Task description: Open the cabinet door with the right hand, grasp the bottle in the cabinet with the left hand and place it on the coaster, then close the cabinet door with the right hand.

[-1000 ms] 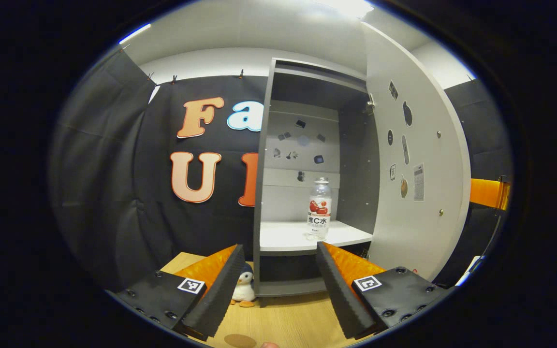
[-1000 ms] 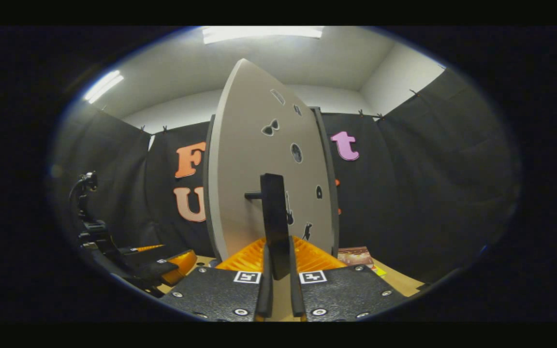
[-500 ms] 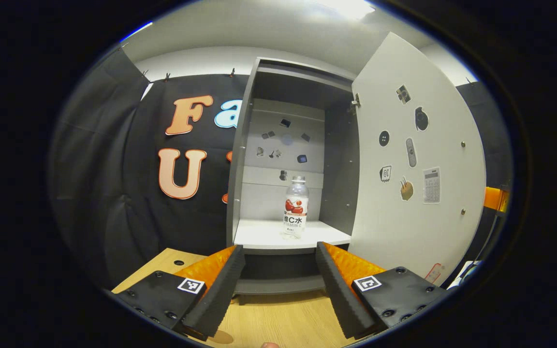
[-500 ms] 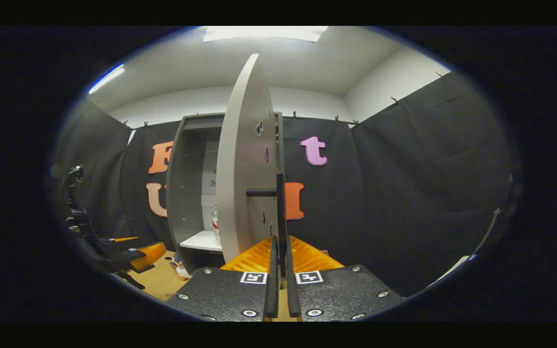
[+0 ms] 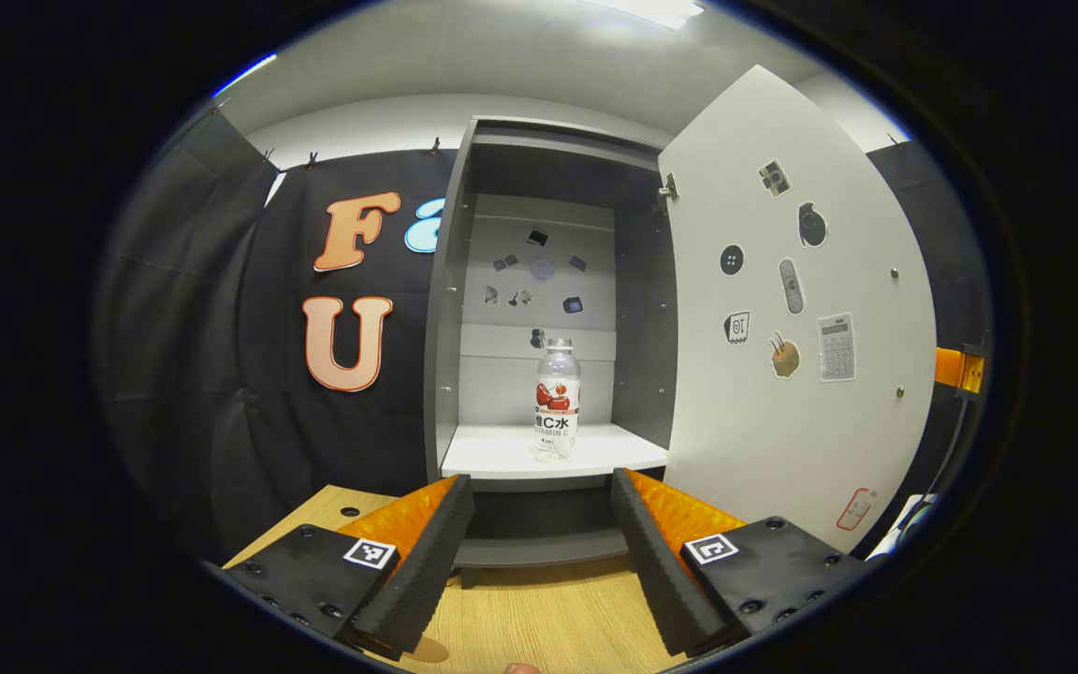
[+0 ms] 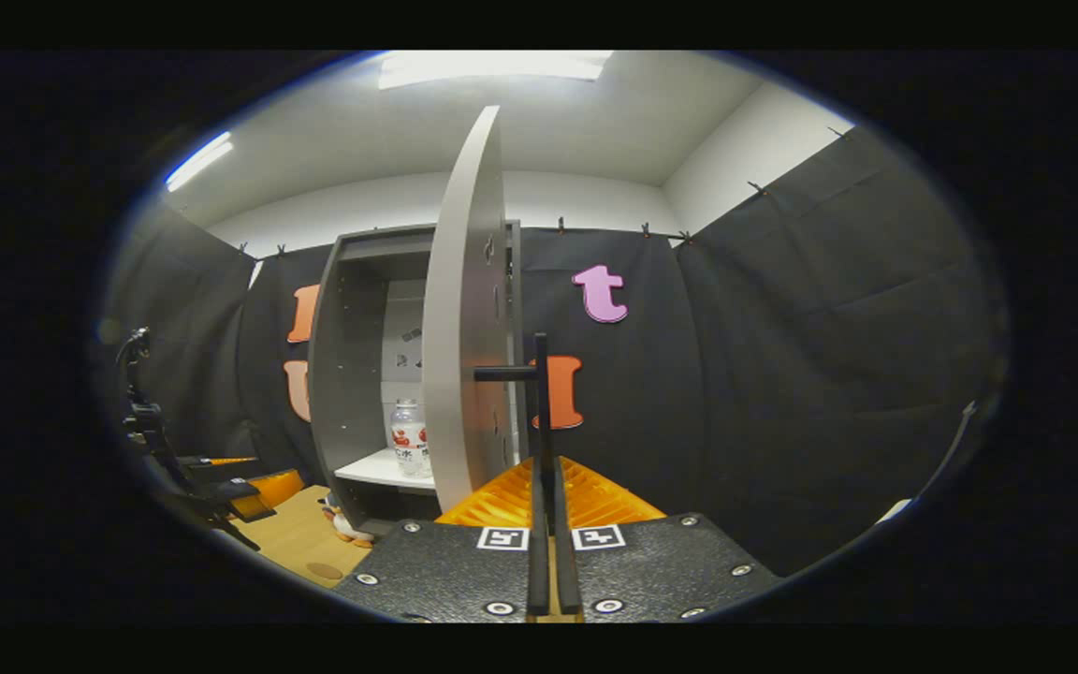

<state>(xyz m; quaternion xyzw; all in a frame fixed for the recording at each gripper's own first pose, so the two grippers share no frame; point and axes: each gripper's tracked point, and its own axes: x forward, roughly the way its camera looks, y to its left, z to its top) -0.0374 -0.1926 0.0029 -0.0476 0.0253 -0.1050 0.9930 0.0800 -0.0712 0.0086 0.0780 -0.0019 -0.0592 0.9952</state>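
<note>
Right gripper (image 6: 546, 487) clamped on black door handle (image 6: 539, 402). Cabinet door (image 6: 464, 309) swung wide, seen edge-on. Bottle (image 6: 407, 438) upright on cabinet (image 6: 347, 356) shelf. Left gripper (image 6: 249, 491) far left, over wooden table (image 6: 300, 543).

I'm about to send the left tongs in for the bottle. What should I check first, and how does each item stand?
1. Cabinet door swung wide: ok.
2. Bottle upright on the shelf: ok.
3. Left tongs open, short of the shelf: ok.
4. Right tongs shut on the door handle: ok.
5. Bottle lined up between the left fingers: ok.
6. Coaster free: cannot tell.
</note>
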